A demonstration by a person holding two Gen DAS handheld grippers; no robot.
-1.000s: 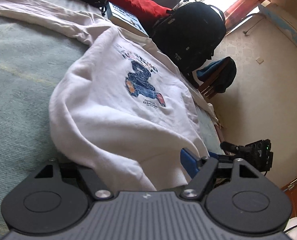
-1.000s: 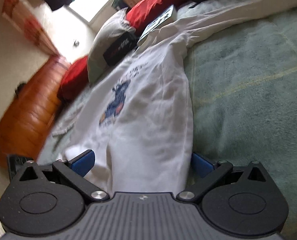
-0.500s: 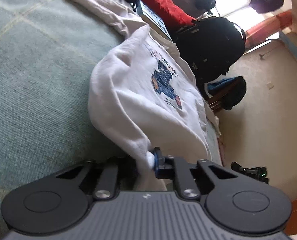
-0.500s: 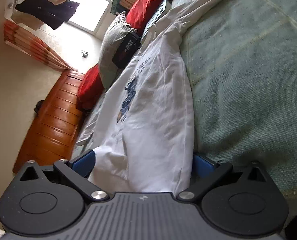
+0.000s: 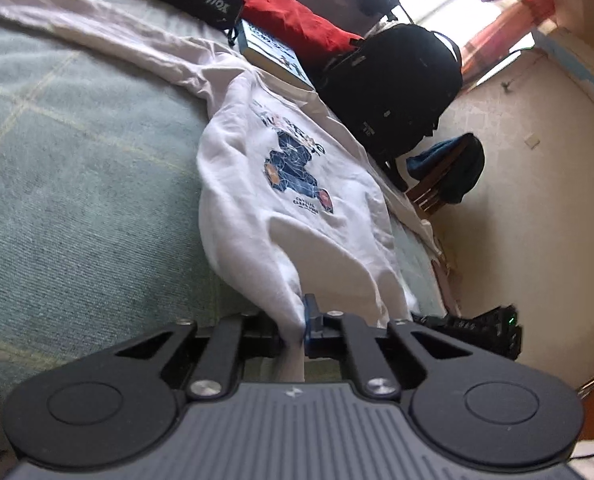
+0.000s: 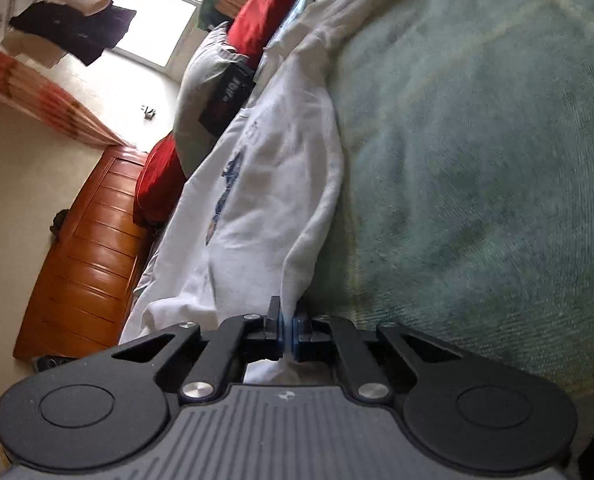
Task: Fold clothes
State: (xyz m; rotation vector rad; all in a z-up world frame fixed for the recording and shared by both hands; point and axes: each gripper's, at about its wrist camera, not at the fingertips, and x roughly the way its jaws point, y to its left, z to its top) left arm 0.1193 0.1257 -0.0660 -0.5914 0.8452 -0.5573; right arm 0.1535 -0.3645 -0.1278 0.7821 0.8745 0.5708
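Sweatshirt [image 5: 297,216] on green bedspread [image 5: 77,184], backpack [image 5: 397,84], wooden headboard [image 6: 85,256]

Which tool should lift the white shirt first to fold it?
Neither is ahead. The left tool and right tool are both shut on the white shirt at its near edge, so lifting together looks best.

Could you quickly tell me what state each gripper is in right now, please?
Left gripper: closed on the hem of the white cotton sweatshirt with a blue bear print.
Right gripper: closed on the same sweatshirt's edge.
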